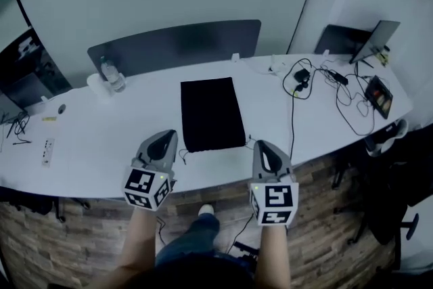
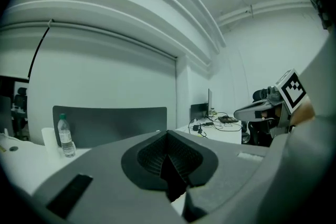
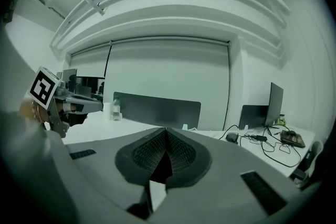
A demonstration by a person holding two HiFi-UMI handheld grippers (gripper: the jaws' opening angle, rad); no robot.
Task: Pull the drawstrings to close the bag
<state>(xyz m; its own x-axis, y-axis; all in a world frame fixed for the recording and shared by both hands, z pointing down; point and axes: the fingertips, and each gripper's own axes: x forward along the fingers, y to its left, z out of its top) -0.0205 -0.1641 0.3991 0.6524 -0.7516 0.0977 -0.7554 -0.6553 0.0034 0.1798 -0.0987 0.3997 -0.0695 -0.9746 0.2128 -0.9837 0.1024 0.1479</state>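
Observation:
A flat black drawstring bag (image 1: 212, 114) lies on the white table (image 1: 122, 132), its near end towards me. Thin cord ends show at its near left corner (image 1: 182, 155) and near right corner (image 1: 249, 143). My left gripper (image 1: 169, 135) hovers by the near left corner, jaws shut with nothing between them. My right gripper (image 1: 261, 144) sits by the near right corner, also shut and empty. In the left gripper view the shut jaws (image 2: 168, 136) point level over the table, with the right gripper (image 2: 265, 107) at the side. The right gripper view shows its shut jaws (image 3: 166, 134) and the left gripper (image 3: 79, 105).
A water bottle (image 1: 114, 75) and a white cup (image 1: 97, 83) stand at the back left. Cables (image 1: 318, 81), a laptop (image 1: 375, 40) and a small device (image 1: 379, 97) crowd the right end. Dark dividers (image 1: 176, 45) line the far edge. A monitor (image 1: 27, 68) stands far left.

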